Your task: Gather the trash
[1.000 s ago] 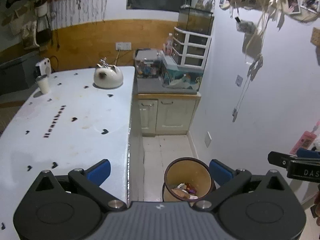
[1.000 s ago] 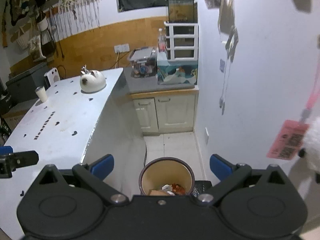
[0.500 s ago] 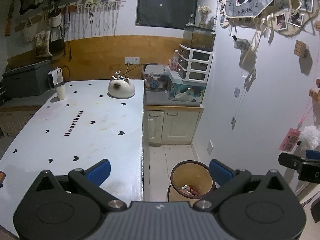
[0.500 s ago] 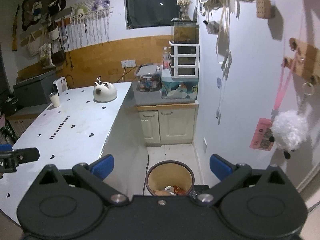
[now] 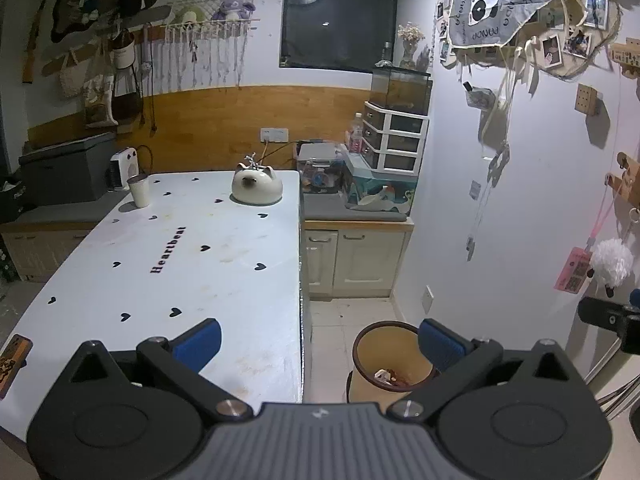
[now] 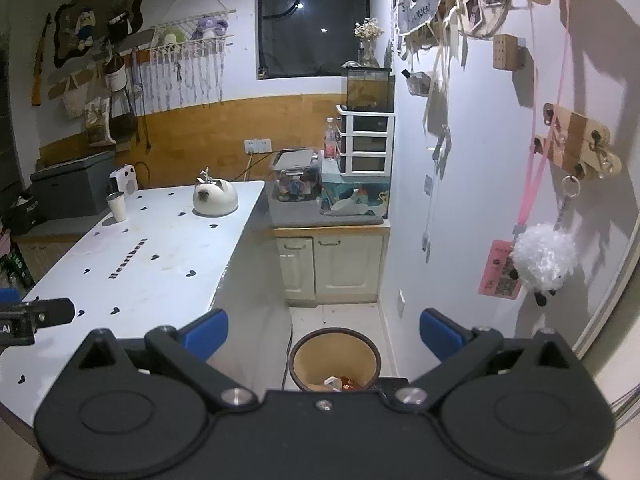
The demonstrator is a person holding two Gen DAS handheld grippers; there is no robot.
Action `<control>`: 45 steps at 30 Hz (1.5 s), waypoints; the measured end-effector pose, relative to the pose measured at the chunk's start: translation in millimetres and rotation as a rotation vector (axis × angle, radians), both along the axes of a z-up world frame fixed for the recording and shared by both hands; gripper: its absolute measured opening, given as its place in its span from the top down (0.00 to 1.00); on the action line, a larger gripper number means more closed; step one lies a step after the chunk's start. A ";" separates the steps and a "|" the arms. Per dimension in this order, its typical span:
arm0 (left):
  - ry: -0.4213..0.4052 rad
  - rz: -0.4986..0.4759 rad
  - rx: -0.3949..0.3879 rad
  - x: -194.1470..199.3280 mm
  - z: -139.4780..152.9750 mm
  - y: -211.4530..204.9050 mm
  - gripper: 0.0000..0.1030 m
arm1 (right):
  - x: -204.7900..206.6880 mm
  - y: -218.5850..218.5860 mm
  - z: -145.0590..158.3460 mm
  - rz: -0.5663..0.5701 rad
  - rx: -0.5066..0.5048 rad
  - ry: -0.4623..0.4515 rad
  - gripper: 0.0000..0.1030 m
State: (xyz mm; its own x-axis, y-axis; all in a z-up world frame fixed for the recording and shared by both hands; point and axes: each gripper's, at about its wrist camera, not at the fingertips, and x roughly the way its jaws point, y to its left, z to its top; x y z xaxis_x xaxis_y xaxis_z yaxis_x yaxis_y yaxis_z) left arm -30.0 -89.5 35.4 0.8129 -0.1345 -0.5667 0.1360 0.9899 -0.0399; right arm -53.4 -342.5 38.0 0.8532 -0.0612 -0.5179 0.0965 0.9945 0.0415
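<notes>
**A:** Right, left to right. What's on the desk point(image 5: 208, 264)?

**B:** White top with black hearts and "Heartbeat" printed on it. Paper cup point(image 5: 139, 190) at the far left corner, cat-shaped white kettle point(image 5: 257, 186) at the far right corner. Small wooden tag point(image 5: 14, 360) at the near left edge in the left wrist view.

**A:** Left gripper point(image 5: 318, 340)?

**B:** Jaws spread wide, nothing between the blue pads point(image 5: 199, 342). Held above the desk's near right edge, so one pad is over the desk and the other is over the bin.

**A:** Bin position?

**B:** Trash bin point(image 5: 390, 360) stands on the tiled floor point(image 5: 344, 312), just beside the desk's right side, in front of the cream cabinet point(image 5: 352, 260). Round, dark rim, tan inside. Scraps of trash point(image 5: 390, 376) lie at the bottom: white and reddish bits, too small to identify.

**A:** Right gripper point(image 6: 322, 334)?

**B:** Also wide open and empty. The bin point(image 6: 334, 360) sits centred between its fingers, below them. Same trash point(image 6: 340, 382) visible inside.

**A:** Each gripper visible from the other camera?

**B:** Partly. A black finger tip shows at the right edge of the left view and at the left edge of the right view.

**A:** Far right?

**B:** White wall point(image 6: 460, 240) with a fluffy white pompom point(image 6: 542, 258) and a pink card point(image 6: 498, 270) hanging on it.
</notes>
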 end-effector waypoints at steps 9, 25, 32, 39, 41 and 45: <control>-0.014 -0.005 -0.003 -12.8 -0.2 2.1 0.00 | -12.5 5.7 1.9 0.011 -0.001 -0.014 0.00; 0.022 0.008 0.008 -12.1 -7.3 8.1 0.00 | -14.6 12.6 -9.6 -0.002 0.003 0.041 0.00; 0.034 0.009 0.007 -10.3 -9.8 9.4 0.00 | -11.2 14.4 -12.7 0.002 -0.004 0.061 0.00; 0.034 0.010 0.007 -9.8 -10.0 10.1 0.00 | -9.5 15.0 -14.8 0.001 -0.011 0.069 0.00; 0.035 0.010 0.007 -9.8 -10.1 9.8 0.00 | -9.1 15.5 -15.2 0.000 -0.010 0.072 0.00; 0.038 0.009 0.004 -9.0 -10.7 10.5 0.00 | -8.8 17.2 -15.0 -0.003 -0.013 0.075 0.00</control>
State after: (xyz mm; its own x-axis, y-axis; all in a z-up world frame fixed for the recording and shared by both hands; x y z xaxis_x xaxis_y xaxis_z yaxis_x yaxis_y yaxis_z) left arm -39.0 -79.0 24.7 0.7919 -0.1251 -0.5978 0.1259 0.9912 -0.0406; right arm -62.2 -325.3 23.1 0.8121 -0.0703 -0.5793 0.1015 0.9946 0.0216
